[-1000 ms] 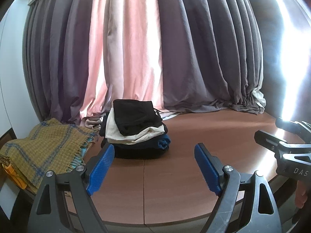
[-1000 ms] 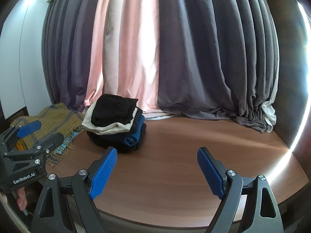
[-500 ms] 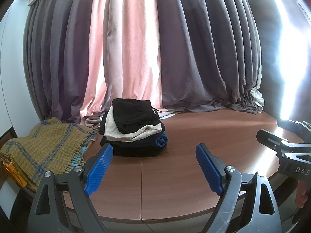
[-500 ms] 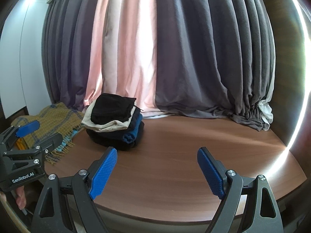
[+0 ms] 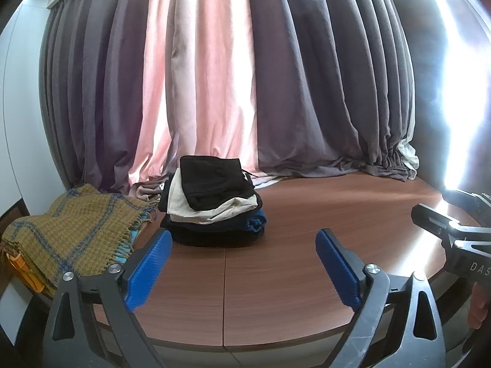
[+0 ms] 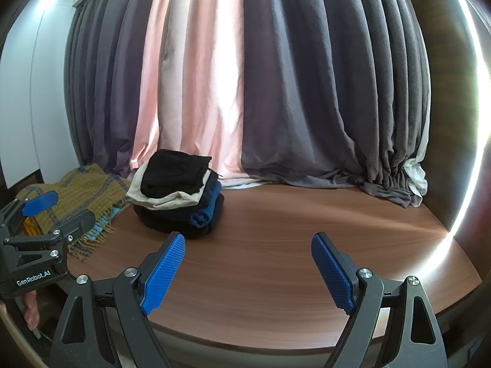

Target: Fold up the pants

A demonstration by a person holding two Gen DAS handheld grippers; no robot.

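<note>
A stack of folded pants [image 5: 214, 205] sits on the brown table [image 5: 307, 245] in front of the curtain, with a black pair on top, then cream, dark blue and black layers. The right wrist view shows the same stack [image 6: 181, 196] at left of centre. My left gripper [image 5: 244, 239] hovers over the table's near edge, short of the stack; its jaws are opening with nothing between them. My right gripper [image 6: 248, 239] stands open and empty over the near edge, to the right of the stack. Each gripper shows at the edge of the other's view.
A mustard and blue checked blanket [image 5: 70, 233] with a fringe lies at the table's left end, over something orange [image 5: 18, 263]. Grey and pink curtains [image 5: 276, 92] hang along the back and pool on the table. Bare wood stretches right of the stack.
The left gripper's blue pads have spread slightly wider apart. Neither hand has shifted noticeably, and the stack lies as before.
</note>
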